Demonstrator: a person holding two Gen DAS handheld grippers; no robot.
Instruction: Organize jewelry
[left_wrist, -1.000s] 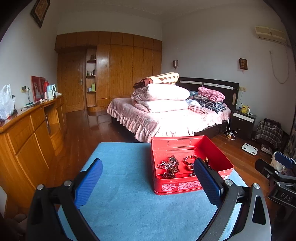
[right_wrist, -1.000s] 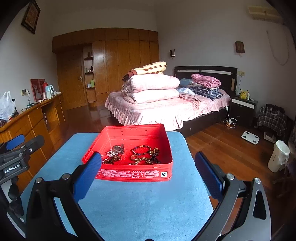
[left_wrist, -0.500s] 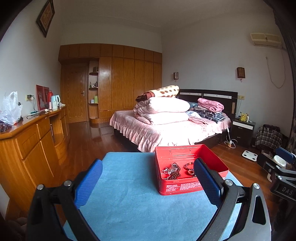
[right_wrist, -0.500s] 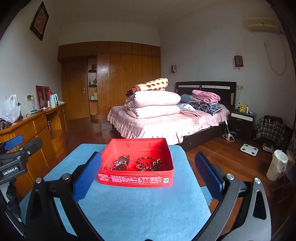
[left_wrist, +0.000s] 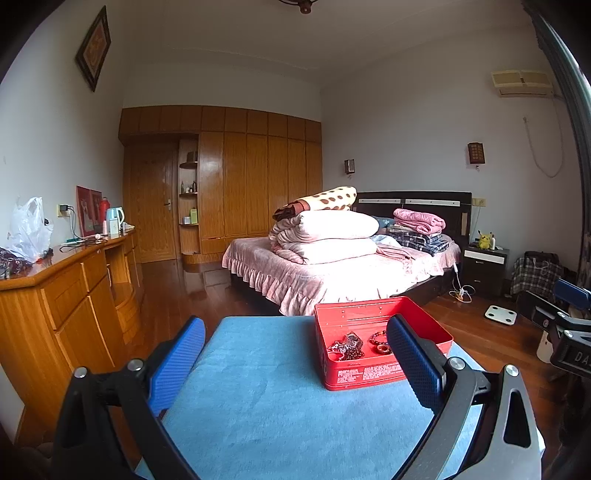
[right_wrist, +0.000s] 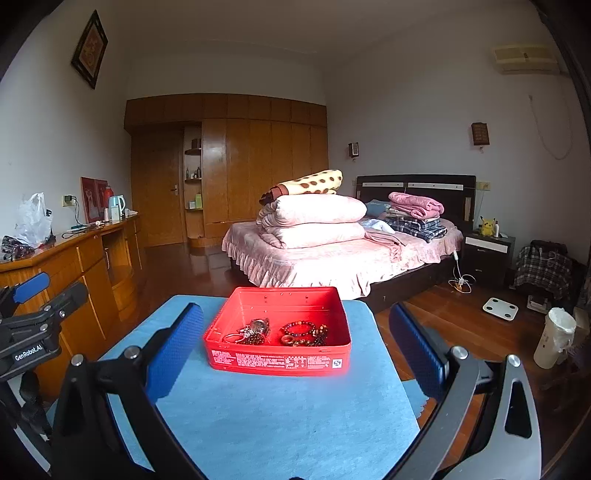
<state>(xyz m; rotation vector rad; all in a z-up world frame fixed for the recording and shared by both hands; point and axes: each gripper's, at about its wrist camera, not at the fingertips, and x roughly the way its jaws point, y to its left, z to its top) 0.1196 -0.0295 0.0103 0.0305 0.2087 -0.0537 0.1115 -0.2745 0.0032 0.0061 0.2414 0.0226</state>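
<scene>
Both hand-held grippers farther from tin (right_wrist: 277, 360)

Both cameras tilted up and drew back, red tin (right_wrist: 277, 360) sat lower and farther, more ceiling showed

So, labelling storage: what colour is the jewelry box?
Red box, clearest in the right wrist view.

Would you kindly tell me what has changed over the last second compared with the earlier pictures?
Both grippers have drawn back and tilted up: the red tin looks smaller and sits lower in each view, with more ceiling showing. The left gripper and right gripper took hold of nothing and remain open and empty. The jewelry remains inside the tin, which has not moved on the blue mat.
</scene>
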